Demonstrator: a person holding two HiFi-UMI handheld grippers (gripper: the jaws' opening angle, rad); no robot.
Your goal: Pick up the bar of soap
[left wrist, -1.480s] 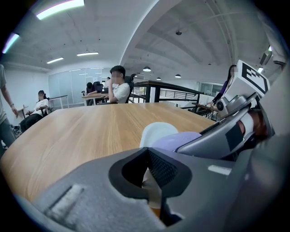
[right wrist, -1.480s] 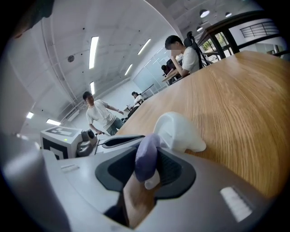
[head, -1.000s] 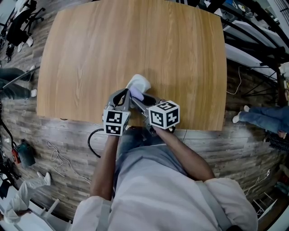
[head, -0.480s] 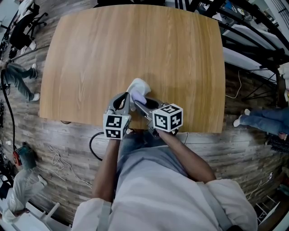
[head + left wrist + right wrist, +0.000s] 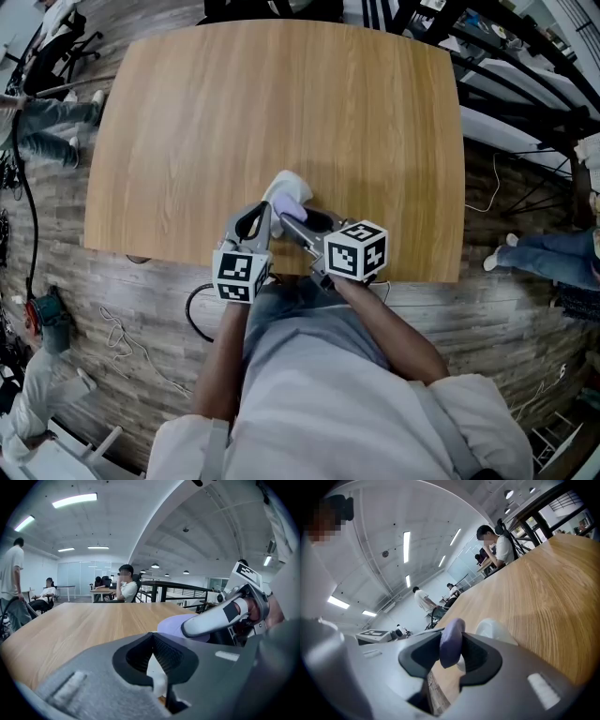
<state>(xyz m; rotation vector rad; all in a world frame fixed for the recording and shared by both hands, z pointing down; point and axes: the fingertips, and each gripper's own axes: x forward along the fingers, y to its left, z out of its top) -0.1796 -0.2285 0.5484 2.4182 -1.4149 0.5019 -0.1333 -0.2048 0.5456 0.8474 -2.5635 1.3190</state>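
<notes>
The lilac bar of soap [image 5: 290, 202] is held just above the wooden table [image 5: 234, 112], near its front edge. My right gripper [image 5: 287, 214] is shut on the soap [image 5: 451, 641], which stands on edge between its jaws. A white soap dish [image 5: 287, 180] sits right behind the bar. My left gripper [image 5: 267, 204] comes in from the left and is shut on the dish's white rim [image 5: 155, 673]. In the left gripper view the soap [image 5: 174, 626] shows at the right with a white finger [image 5: 211, 620] of the right gripper across it. The dish [image 5: 494, 630] shows behind the right jaws.
The table's front edge [image 5: 281, 267] lies just under both marker cubes. Cables [image 5: 131, 328] trail over the plank floor at the left. People sit at desks beyond the table [image 5: 124, 583], and one stands at the far left [image 5: 11, 583]. Dark frames [image 5: 525, 56] stand at the right.
Both grippers have risen a little and drawn slightly toward the table's front edge, each still holding its thing. The soap and the dish have shifted with them.
</notes>
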